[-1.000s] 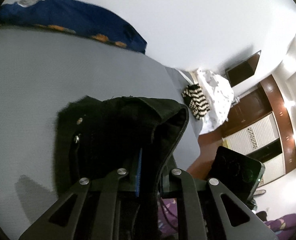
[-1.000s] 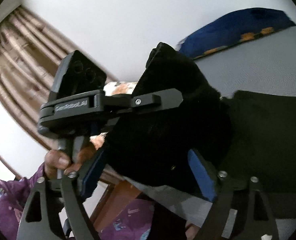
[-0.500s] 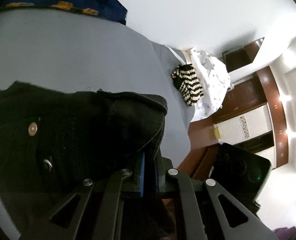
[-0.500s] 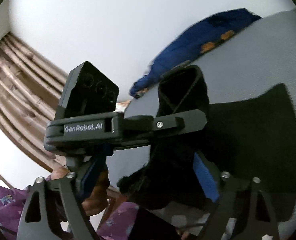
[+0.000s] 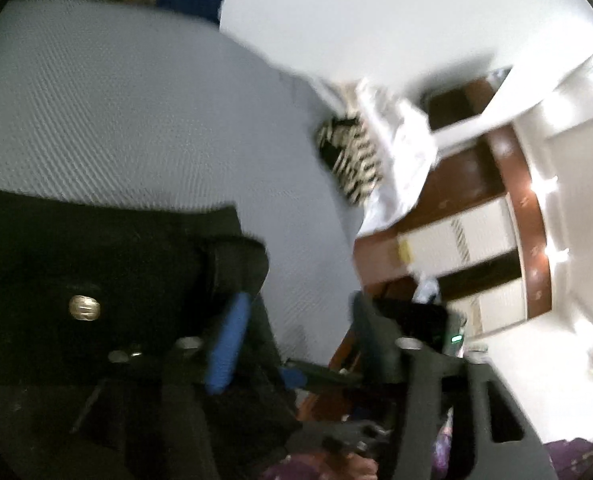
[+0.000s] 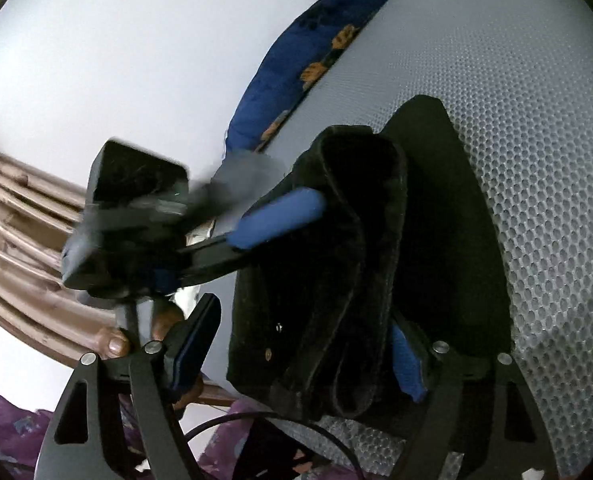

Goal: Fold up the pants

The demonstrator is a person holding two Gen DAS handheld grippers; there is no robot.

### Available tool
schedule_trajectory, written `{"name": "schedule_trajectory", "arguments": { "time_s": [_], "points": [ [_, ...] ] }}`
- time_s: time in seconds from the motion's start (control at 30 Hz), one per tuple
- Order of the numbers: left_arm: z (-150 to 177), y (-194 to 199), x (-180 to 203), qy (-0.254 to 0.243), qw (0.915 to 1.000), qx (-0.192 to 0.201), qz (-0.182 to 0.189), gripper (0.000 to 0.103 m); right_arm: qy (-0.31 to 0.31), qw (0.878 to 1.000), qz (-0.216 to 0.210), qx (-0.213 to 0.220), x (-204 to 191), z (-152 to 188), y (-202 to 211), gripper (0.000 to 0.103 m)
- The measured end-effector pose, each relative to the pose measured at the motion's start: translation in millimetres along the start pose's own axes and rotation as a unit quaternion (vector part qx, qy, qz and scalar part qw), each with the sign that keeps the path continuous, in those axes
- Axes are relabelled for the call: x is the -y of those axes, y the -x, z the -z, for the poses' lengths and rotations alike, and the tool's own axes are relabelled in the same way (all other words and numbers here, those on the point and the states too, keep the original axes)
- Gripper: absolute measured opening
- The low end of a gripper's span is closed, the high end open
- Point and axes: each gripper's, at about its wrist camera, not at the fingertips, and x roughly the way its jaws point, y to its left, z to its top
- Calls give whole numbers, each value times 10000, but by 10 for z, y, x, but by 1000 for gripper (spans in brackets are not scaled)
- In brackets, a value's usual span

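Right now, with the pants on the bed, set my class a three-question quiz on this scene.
1. True or false: the black pants lie on a grey bed.
2. What colour are the pads on the left gripper? A red, B blue, C green.
3. Fill in: the cloth at the far end of the bed, the blanket, is dark ____ with orange flowers.

Key: 1 true. 2 B. 3 blue.
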Motion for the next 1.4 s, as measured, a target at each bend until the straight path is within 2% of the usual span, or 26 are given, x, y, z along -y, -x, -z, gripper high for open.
{"name": "schedule_trajectory", "arguments": {
  "time_s": [0.03,0.1,0.13,0.17,0.2,0.23,0.33,0.43,0.53,0.63,0.8,1.0,1.07,1.2,1.3,1.4],
  "points": [
    [20,158,30,-123,9994,279,-167,70,39,10000,7,-15,-17,-5,-12,78],
    [57,364,80,-403,9962,549,-549,71,145,9998,105,3,-5,-7,12,74],
    [86,440,89,-525,9938,633,-750,71,195,9996,211,-22,-13,-31,-20,61],
    [132,523,103,-677,9893,751,-1055,71,263,9988,413,-93,-14,-41,-46,42],
    [196,640,83,-821,9831,893,-1374,71,348,9972,641,-139,-12,-51,-63,34],
    [262,736,77,-944,9752,1065,-1694,71,354,9964,754,-130,0,-62,-43,20],
    [447,895,-8,-1065,9582,1289,-2322,71,279,9973,674,-1,8,-98,53,14],
    [605,1016,-169,-963,9494,1356,-2663,71,317,9974,640,123,-47,-129,158,12],
    [744,1145,-374,-708,9456,1432,-2834,71,362,9964,718,251,-34,-186,259,10],
    [886,1200,-529,-567,9418,1431,-2990,71,101,9957,868,299,169,-201,321,10],
    [1002,1171,-600,-478,9366,1513,-3125,71,-115,9951,939,268,319,-170,303,10],
    [974,1186,-480,-791,9266,1791,-3211,73,13,9943,996,378,227,-150,407,10],
    [951,1128,-464,-936,9236,1756,-3277,75,-65,9931,1119,332,323,-146,377,10],
    [944,922,-496,-1215,9192,1488,-3436,76,-296,9934,1041,376,506,-87,392,9],
    [988,806,-523,-1405,9149,1397,-3519,76,-89,9925,1154,380,464,-73,428,9],
    [1005,753,-573,-1352,9196,1353,-3431,76,-266,9941,969,405,522,-60,459,9]
  ]
}}
